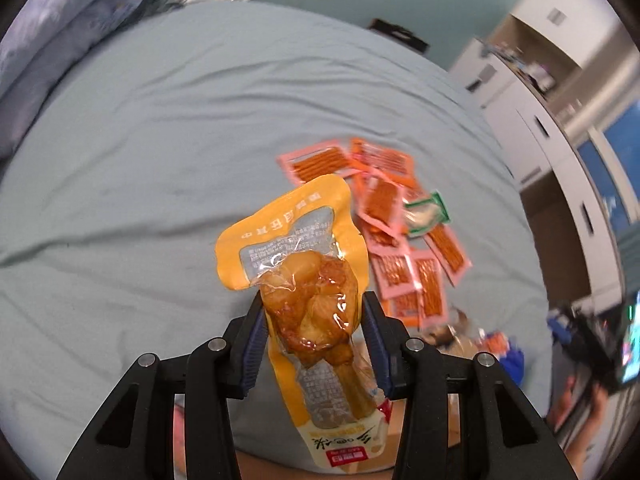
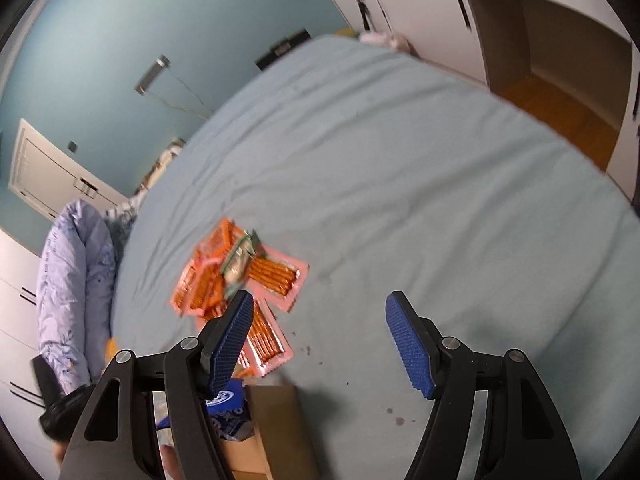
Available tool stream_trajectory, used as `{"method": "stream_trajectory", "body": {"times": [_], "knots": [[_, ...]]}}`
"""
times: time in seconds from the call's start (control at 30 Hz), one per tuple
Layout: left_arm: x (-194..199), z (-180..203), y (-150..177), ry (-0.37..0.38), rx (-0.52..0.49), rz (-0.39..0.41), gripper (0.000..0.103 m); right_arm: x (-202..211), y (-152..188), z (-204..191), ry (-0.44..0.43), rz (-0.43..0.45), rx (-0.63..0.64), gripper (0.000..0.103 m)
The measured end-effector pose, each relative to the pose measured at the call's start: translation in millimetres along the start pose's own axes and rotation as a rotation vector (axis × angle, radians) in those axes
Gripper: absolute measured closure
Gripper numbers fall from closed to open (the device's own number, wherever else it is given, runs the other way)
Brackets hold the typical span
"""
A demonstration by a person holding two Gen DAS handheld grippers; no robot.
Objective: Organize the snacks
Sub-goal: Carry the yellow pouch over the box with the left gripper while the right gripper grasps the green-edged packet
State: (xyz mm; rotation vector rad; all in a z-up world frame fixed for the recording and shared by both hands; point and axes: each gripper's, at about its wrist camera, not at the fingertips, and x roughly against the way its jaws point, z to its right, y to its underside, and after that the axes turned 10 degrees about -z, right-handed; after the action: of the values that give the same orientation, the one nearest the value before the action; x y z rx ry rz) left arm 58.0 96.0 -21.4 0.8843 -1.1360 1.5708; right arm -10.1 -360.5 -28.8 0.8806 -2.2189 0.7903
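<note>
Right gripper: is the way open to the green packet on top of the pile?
Probably yes. The right gripper is open and empty, and the green packet lies uncovered on the pink snack packets, just ahead and left of its fingers. Nothing stands between them.

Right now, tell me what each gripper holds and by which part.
The left gripper holds a yellow chicken-leg pouch, gripped across its bulging middle, over the meat. The right gripper holds nothing; its jaws stand open above the bed sheet.
</note>
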Motion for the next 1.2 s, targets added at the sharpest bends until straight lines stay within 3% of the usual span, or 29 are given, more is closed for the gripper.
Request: {"method": "stream_trajectory", "body": {"times": [0.4, 0.57, 0.67, 0.73, 0.8, 1.07, 1.1, 1.17, 1.2], "knots": [[-8, 57, 34, 0.1, -0.227, -0.087, 0.059, -92, -54, -43, 0.058, -0.163, 0.147, 0.035], [-21, 75, 44, 0.017, -0.314, -0.083, 0.059, -124, -72, -71, 0.151, -0.191, 0.325, 0.035], [-23, 78, 42, 0.01, -0.319, -0.08, 0.058, -147, -78, -88, 0.2, -0.226, 0.436, 0.035], [-27, 79, 40, 0.021, -0.315, -0.095, 0.058, -159, -83, -95, 0.166, -0.256, 0.453, 0.035], [-30, 80, 38, 0.016, -0.322, -0.101, 0.058, -169, -92, -97, 0.067, -0.28, 0.416, 0.035], [-50, 88, 37, -0.041, -0.368, -0.144, 0.059, -216, -123, -103, -0.045, -0.278, 0.364, 0.037], [-54, 89, 36, -0.05, -0.377, -0.159, 0.058, -223, -125, -102, -0.043, -0.277, 0.368, 0.041], [-58, 90, 34, -0.062, -0.376, -0.171, 0.052, -234, -124, -102, -0.048, -0.276, 0.388, 0.084], [-59, 88, 31, -0.048, -0.367, -0.183, 0.049, -237, -123, -101, -0.047, -0.282, 0.392, 0.083]]}}
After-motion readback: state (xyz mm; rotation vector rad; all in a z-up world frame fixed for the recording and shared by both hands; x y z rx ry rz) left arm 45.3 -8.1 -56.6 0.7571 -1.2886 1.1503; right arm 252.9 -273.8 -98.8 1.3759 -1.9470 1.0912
